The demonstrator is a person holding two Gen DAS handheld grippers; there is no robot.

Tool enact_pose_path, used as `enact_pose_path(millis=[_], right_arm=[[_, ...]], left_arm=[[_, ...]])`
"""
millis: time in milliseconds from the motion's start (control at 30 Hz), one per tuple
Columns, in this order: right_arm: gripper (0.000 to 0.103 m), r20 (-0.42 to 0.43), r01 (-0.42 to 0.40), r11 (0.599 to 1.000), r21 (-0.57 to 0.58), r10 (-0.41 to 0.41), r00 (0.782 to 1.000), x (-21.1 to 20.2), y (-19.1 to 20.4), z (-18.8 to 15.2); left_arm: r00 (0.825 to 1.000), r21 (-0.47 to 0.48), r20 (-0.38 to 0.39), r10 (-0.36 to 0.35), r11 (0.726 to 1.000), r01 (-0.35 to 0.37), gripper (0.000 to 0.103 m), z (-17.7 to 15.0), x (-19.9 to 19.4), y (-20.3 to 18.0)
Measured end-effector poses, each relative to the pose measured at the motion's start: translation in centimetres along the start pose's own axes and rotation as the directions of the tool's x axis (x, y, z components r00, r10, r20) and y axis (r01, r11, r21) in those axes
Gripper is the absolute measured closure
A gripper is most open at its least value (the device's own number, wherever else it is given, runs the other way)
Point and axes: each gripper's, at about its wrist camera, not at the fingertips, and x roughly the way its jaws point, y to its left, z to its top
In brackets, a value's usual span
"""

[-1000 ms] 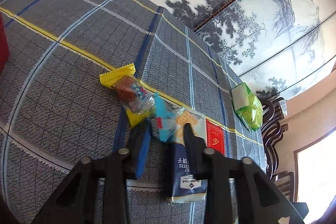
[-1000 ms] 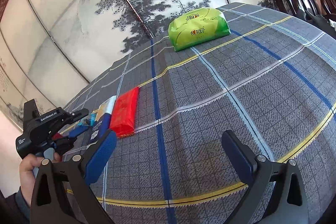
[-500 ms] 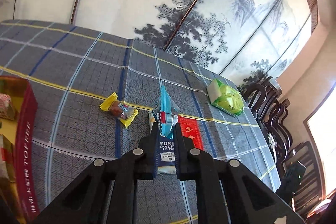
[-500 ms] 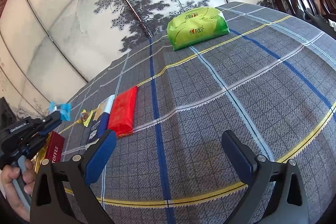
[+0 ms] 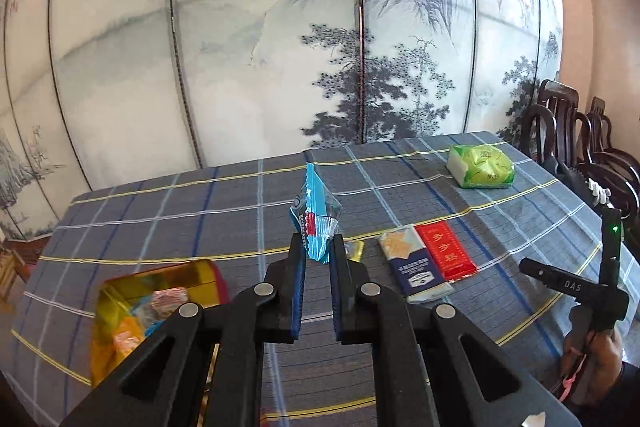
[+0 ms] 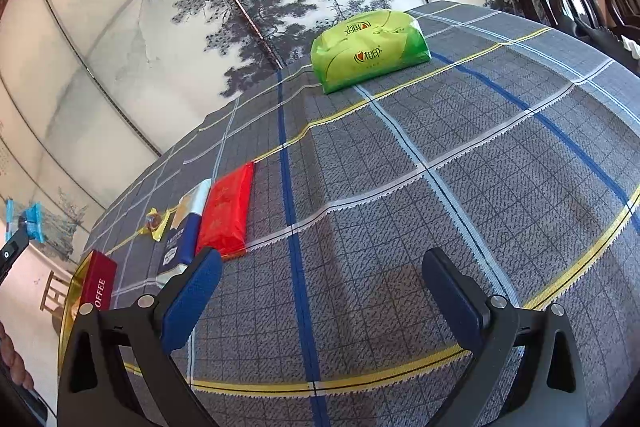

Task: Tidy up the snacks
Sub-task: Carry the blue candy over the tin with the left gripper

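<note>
My left gripper (image 5: 318,253) is shut on a light-blue candy wrapper (image 5: 314,217) and holds it upright, well above the tablecloth. The same blue wrapper (image 6: 32,223) shows at the far left of the right wrist view. A yellow-wrapped candy (image 6: 154,223), a navy-and-white cracker pack (image 5: 414,267) and a red packet (image 5: 446,251) lie side by side on the cloth. A red and gold toffee box (image 5: 152,301) with wrapped sweets sits at lower left. My right gripper (image 6: 320,285) hovers open over bare cloth, with nothing between its fingers.
A green tissue pack (image 6: 368,49) lies at the far right of the plaid tablecloth (image 6: 440,187). Dark wooden chairs (image 5: 572,131) stand along the right side. A painted folding screen (image 5: 320,47) backs the table. A hand (image 5: 592,359) holds the right gripper's handle.
My left gripper closed on the blue wrapper, lifted it off the table and rolled level. The toffee box came into view. The right gripper stayed still.
</note>
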Motion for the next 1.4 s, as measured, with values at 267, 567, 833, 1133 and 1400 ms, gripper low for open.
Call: enact_pose_path(millis=[267,567,833,1133,1400], right_arm=[[0.002,-0.001,0.006,1.0,-0.003,-0.006,1.0,0.1,-0.1,-0.1],[0.001,-0.001,0.007,1.0,-0.003,-0.007,1.0,0.1,-0.1,-0.1],[0.0,-0.001,0.008,1.0,-0.003,-0.008,1.0,0.1,0.0,-0.1],[0.0,-0.001,0.01,1.0,-0.003,-0.01,1.0,0.0,0.0,-0.1],[0.0,0.0,0.011,1.0,-0.002,-0.011,1.0,0.0,0.0,0.0]], left_arm=[[0.987,-0.03,-0.027,0.161,0.986,-0.162,0.094,-1.5,-0.6,6.0],[0.965,-0.035,-0.083,0.25,0.967,-0.254,0.094,-4.3,-0.4,10.1],[0.955,-0.032,-0.118,0.271,0.96,-0.277,0.094,-5.7,0.1,11.5],[0.953,-0.068,-0.178,0.244,0.963,-0.26,0.094,-6.9,0.4,13.6],[0.946,-0.11,-0.231,0.228,0.96,-0.258,0.094,-8.8,0.3,15.5]])
